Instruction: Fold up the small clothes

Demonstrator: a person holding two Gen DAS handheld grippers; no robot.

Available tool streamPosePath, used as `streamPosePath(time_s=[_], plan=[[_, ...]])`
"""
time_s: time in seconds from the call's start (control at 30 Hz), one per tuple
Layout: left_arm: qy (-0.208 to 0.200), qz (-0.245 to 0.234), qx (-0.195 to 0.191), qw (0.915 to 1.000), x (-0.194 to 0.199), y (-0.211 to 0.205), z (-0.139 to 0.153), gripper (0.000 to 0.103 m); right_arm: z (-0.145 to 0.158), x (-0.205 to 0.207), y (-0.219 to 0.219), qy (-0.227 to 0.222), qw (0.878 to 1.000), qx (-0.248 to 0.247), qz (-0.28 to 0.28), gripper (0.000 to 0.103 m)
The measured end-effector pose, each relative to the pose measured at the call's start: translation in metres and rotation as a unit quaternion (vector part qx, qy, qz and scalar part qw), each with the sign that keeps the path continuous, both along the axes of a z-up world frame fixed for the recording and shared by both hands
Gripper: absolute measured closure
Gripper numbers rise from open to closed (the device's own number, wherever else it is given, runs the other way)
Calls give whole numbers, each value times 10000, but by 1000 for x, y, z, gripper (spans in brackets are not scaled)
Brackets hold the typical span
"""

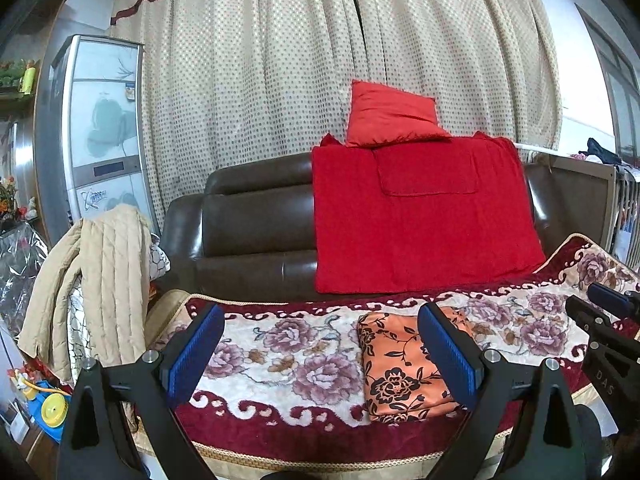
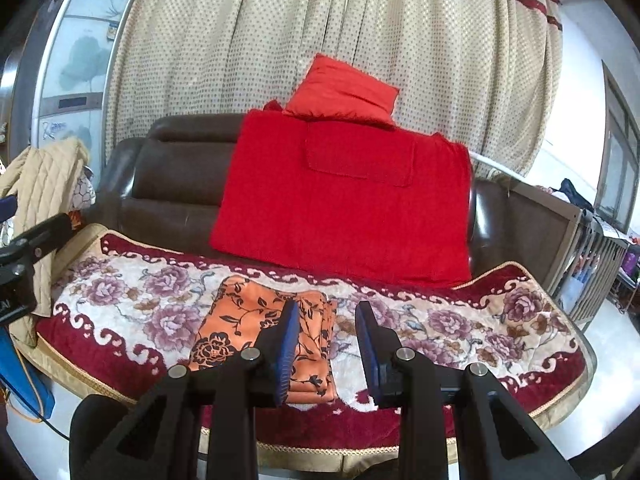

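Observation:
A small orange cloth with black flowers (image 1: 400, 368) lies folded in a neat rectangle on the floral seat cover (image 1: 280, 344). It also shows in the right wrist view (image 2: 256, 328). My left gripper (image 1: 324, 344) is open wide and empty, held above the seat, its right finger in front of the cloth's right edge. My right gripper (image 2: 328, 344) is open and empty, held just right of the cloth; its left finger overlaps the cloth's right side. The right gripper also shows at the right edge of the left wrist view (image 1: 608, 320).
A brown leather sofa back (image 1: 256, 216) carries a red blanket (image 1: 420, 216) and a red cushion (image 1: 390, 114). A beige quilted jacket (image 1: 92, 280) hangs at the left. Curtains (image 1: 320, 60) hang behind. A crib (image 2: 588, 264) stands at the right.

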State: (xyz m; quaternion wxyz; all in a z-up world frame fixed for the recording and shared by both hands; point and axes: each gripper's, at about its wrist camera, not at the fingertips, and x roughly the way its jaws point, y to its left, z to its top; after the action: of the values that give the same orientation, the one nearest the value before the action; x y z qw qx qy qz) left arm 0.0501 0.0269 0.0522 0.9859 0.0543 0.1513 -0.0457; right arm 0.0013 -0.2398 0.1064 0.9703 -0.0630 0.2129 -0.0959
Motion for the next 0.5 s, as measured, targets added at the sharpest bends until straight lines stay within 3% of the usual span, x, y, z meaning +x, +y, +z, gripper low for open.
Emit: streamPosePath(time_s=[0.5], plan=[[-285, 63, -21, 9996, -20, 1, 18, 0, 19, -22, 2, -301, 9995, 75, -31, 70]])
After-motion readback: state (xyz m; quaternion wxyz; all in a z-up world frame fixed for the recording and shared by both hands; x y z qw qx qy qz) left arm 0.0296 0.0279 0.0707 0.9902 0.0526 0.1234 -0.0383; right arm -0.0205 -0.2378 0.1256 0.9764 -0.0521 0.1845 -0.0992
